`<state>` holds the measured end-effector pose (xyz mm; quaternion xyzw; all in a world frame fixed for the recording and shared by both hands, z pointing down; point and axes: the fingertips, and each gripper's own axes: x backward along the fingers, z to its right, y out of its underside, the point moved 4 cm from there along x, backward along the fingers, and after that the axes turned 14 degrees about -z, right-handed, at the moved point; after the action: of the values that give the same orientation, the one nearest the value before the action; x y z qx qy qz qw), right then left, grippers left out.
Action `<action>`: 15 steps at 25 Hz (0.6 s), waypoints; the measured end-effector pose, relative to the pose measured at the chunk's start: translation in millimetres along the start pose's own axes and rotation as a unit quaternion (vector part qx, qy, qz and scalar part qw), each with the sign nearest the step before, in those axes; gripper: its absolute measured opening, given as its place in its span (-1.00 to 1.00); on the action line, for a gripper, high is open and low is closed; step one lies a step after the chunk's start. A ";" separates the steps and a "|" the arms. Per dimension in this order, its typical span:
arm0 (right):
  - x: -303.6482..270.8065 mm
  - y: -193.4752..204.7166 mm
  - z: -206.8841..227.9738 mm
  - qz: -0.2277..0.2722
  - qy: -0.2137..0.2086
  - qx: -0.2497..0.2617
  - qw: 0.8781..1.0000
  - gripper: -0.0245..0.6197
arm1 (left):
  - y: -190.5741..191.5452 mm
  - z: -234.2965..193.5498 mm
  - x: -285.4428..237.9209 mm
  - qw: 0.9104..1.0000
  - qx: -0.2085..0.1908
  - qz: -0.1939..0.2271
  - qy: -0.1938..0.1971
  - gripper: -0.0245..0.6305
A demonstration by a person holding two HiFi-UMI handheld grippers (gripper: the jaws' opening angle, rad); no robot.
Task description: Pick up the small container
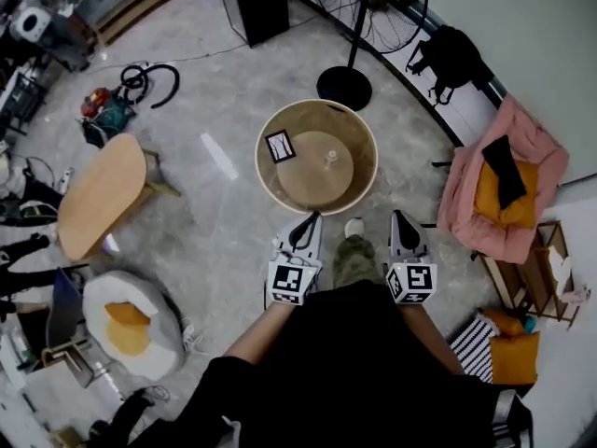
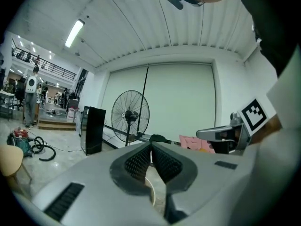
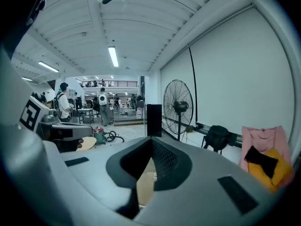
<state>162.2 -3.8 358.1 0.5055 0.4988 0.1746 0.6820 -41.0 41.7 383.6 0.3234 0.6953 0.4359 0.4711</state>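
The small container [image 1: 330, 158] is a little pale object standing near the middle of the round tan table [image 1: 270, 180], which has a raised rim. A black-and-white marker card [image 1: 280, 146] lies on the table to its left. My left gripper [image 1: 312, 218] hangs just short of the table's near rim, shut with nothing in it; its pads [image 2: 141, 161] meet. My right gripper [image 1: 398, 216] is off the table's right side, level with the left one, also shut and empty. Both are well short of the container.
A standing fan [image 1: 359, 26] and a black cabinet [image 1: 256, 3] are beyond the table. A pink chair with a yellow cushion [image 1: 504, 189] is at the right, a wooden side table [image 1: 98, 194] and an egg-shaped cushion [image 1: 131, 325] at the left.
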 end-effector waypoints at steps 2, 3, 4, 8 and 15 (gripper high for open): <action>-19.4 -3.3 20.8 -0.005 -0.019 0.003 1.000 -0.86 | -4.6 1.7 -25.3 1.000 0.008 -0.004 -0.008 -0.85; -31.1 -3.3 31.6 -0.009 -0.028 0.003 1.000 -0.86 | -6.4 1.6 -39.8 1.000 0.010 -0.008 -0.013 -0.85; -43.8 -3.0 42.4 -0.014 -0.038 0.003 0.999 -0.86 | -7.8 0.8 -55.1 1.000 0.011 -0.013 -0.019 -0.85; -88.0 -2.1 84.1 -0.039 -0.070 0.009 0.997 -0.86 | -6.2 1.3 -107.5 0.998 0.016 -0.032 -0.045 -0.85; -137.1 -6.6 118.2 -0.060 -0.125 0.029 0.990 -0.86 | -3.0 2.4 -158.8 0.995 0.036 -0.057 -0.072 -0.85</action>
<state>201.2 -169.3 420.5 0.5122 0.4437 0.0541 0.7334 16.2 -95.4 439.7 0.3306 0.6921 0.3581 0.5324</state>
